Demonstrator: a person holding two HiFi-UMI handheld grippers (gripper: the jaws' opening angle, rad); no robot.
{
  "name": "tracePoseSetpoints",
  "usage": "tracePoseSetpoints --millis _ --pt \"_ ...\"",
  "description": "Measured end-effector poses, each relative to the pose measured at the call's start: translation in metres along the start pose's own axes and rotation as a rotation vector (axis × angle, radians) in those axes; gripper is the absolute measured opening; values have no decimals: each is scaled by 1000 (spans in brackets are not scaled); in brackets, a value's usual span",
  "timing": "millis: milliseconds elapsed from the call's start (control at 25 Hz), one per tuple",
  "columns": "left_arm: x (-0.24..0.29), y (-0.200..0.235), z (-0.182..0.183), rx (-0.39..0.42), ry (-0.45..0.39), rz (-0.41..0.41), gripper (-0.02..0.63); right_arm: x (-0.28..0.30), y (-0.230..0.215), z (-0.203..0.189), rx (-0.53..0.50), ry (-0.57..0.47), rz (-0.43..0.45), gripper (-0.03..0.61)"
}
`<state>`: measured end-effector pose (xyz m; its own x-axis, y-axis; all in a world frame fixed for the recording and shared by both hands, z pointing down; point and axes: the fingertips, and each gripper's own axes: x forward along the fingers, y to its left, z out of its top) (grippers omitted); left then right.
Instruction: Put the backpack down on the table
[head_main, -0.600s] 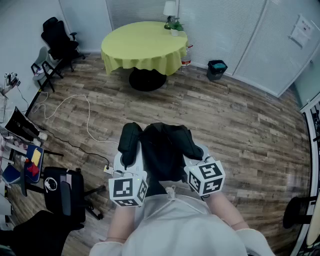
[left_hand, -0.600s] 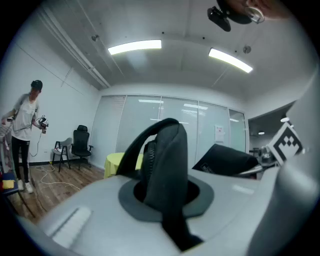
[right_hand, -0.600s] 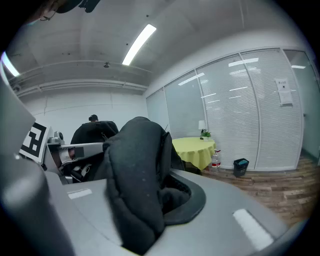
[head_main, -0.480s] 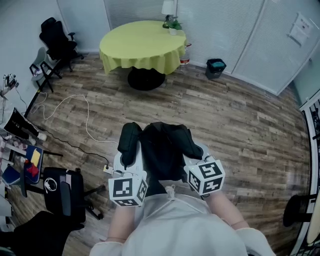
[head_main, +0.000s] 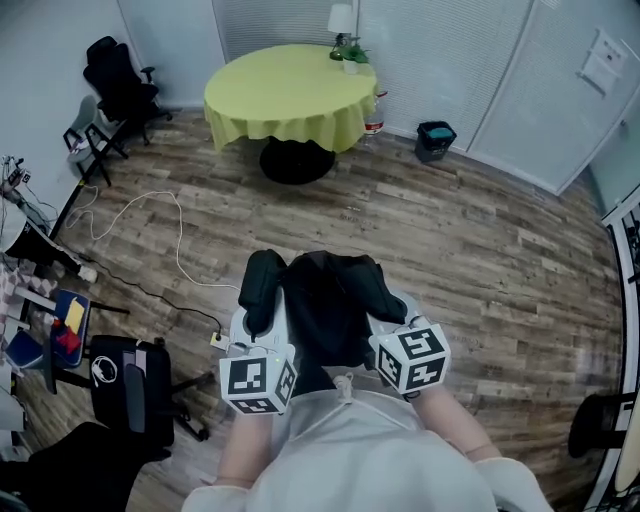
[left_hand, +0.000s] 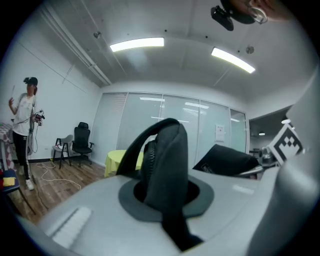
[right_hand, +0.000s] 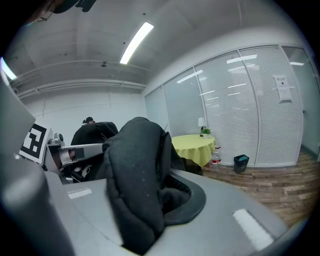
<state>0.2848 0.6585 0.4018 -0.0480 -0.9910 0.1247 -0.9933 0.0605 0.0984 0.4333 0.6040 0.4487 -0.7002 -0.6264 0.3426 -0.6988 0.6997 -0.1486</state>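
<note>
Barely anything moved, only your view drifted: your left gripper (head_main: 256, 325) and right gripper (head_main: 390, 315) stay clamped on the backpack (head_main: 325, 305) by its straps. With the table (head_main: 285, 115) well ahead, you're carrying, not placing yet.

One backpack (head_main: 325, 305), two grippers (head_main: 257, 322) (head_main: 393, 312), one table (head_main: 290, 95).

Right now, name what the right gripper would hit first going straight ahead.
The right gripper clamps the backpack strap; past it the way looks free toward the yellow table, though depth is unclear.
</note>
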Motion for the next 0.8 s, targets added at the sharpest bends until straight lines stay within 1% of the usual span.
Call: tracePoseSetpoints --millis 240,400,640,800 --pt "15 11 -4 -14 31 6 29 20 -3 0 8 29 17 28" --pt "33 24 -7 -21 49 14 29 43 -8 3 16 48 23 28" --pt "85 62 2 -37 66 27 30 103 -14 26 19 68 38 28" --pt "140 95 12 -64 70 22 30 161 -24 52 11 76 60 28"
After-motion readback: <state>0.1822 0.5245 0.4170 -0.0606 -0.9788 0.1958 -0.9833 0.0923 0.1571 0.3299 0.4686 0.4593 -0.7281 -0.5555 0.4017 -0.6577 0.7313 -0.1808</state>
